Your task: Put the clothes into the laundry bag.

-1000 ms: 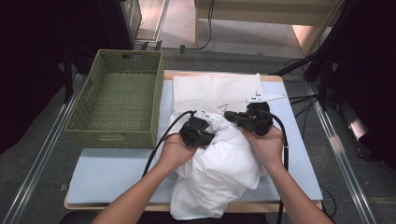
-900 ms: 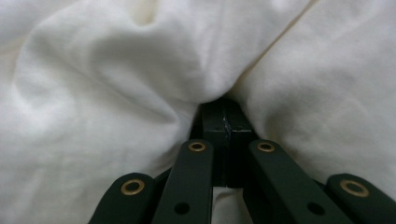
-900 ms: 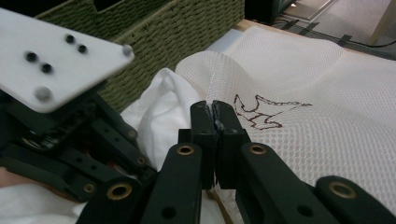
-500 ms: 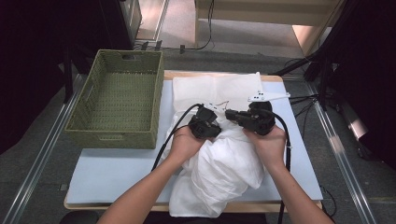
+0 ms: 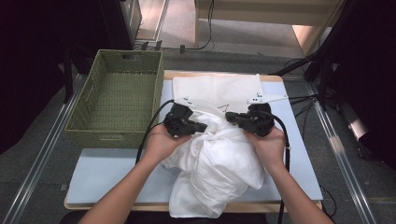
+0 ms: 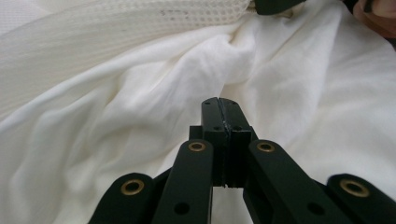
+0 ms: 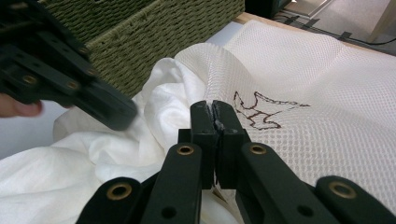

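A: What differs from a second ago?

B: In the high view the left tongs [image 5: 204, 127] have shifted toward the middle of the white cloth [image 5: 219, 163], nearer the right tongs [image 5: 229, 116], which sit where they were. The cloth bundle is bunched up higher between the two hands.

A: Are the tongs gripping it?

B: Both pairs are clenched, jaws pressed flat together. In the left gripper view the left tongs [image 6: 219, 103] lie against a fold of the cloth [image 6: 116, 121], but whether fabric is pinched between them is hard to make out. The same goes for the right tongs [image 7: 214, 108].

A: Where is the cloth?

B: On the pale surface [image 5: 107, 172], over a white mesh bag [image 5: 215, 88], just beside the green woven basket [image 5: 116, 93].

A: Any writing?

B: Only a dark outline drawing [image 7: 266, 109] on the mesh; no letters can be read. The cloth's near edge hangs past the surface's front edge.
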{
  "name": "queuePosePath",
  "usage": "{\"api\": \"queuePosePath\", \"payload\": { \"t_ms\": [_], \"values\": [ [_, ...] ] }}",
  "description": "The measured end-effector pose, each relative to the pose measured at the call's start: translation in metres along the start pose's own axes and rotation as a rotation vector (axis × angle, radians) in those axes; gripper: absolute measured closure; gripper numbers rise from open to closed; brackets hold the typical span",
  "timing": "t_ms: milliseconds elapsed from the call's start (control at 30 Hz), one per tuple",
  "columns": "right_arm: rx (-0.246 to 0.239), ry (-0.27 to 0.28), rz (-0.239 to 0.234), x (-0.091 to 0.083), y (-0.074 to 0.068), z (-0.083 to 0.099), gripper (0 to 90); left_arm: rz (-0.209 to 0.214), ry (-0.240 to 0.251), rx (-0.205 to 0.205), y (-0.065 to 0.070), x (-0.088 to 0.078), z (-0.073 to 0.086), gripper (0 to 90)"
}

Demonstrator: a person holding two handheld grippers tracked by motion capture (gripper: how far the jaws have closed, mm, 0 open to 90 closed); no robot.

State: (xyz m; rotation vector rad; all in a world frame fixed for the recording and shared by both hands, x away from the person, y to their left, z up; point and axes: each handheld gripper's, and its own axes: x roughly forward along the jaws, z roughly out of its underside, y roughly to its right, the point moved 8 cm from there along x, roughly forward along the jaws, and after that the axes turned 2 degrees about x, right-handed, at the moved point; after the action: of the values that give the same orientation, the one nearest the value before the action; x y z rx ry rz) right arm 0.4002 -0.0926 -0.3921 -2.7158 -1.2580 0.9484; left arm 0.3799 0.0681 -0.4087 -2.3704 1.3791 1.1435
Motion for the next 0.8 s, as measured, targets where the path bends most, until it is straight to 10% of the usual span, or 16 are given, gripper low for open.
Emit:
{"api": "queuePosePath", "payload": {
  "t_ms": [467,800],
  "values": [
    [0.004,-0.002,-0.005,0.000,0.000,0.000,90.0,-0.105,-0.003,-0.112,-0.023,-0.057,0.088,90.0],
    [0.006,-0.001,-0.004,-0.001,0.001,0.000,90.0,-0.132,-0.075,-0.180,-0.032,-0.037,0.128,90.0]
  ]
}}
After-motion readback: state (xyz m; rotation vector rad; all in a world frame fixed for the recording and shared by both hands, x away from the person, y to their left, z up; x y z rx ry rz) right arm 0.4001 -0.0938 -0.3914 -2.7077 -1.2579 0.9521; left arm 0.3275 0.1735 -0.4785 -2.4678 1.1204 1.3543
